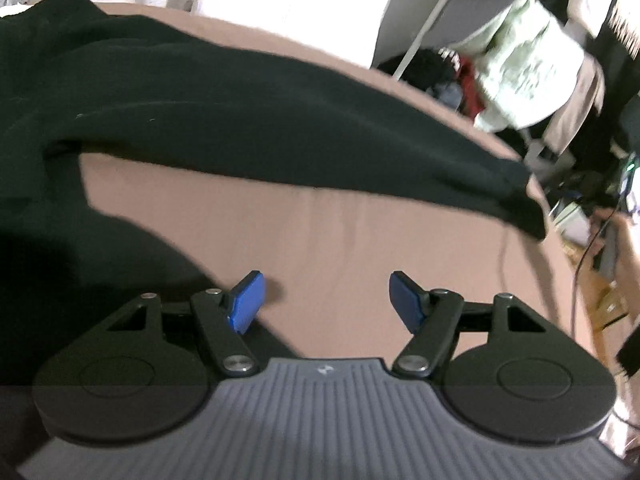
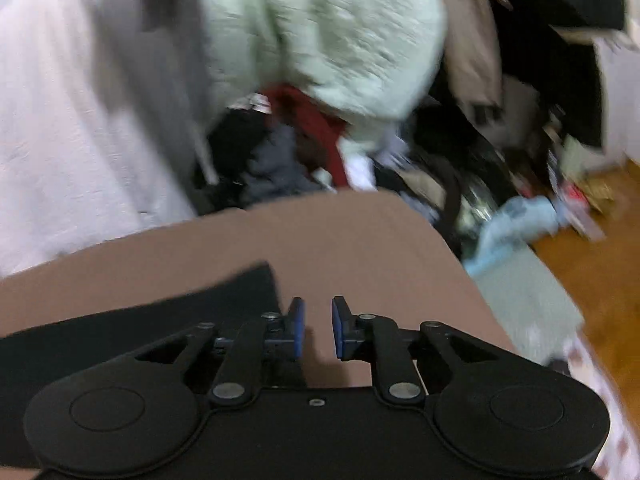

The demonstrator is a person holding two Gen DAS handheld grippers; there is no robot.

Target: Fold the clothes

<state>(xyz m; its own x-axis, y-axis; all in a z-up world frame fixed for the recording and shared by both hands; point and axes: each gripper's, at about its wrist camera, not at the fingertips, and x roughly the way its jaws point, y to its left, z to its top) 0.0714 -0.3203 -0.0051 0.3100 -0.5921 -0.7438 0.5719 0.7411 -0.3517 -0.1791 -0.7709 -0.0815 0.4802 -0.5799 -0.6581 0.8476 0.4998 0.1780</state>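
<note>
While the black garment (image 1: 168,92) lies spread over the brown bed cover (image 1: 340,232), neither tool has any cloth between its pads, so I judge that the fold itself is not yet started. In the left wrist view the body of the garment fills the left side and one long sleeve (image 1: 360,152) stretches out to the right, with its cuff (image 1: 524,204) at the edge of the bed. The left gripper (image 1: 326,304) hovers above bare cover just beside the body of the garment, its jaws wide apart and empty; this looks like a position for taking the lower hem or the sleeve. The right gripper (image 2: 318,328) has its jaws parted only narrowly, with nothing between them, and the end of the sleeve (image 2: 248,288) lies just to the left of its fingertips. Probably it is held there to pinch the cuff and carry the sleeve across the body. Behind the bed hang a pale green fluffy jacket (image 2: 328,36) and other clothes, blurred and not part of this step.
</note>
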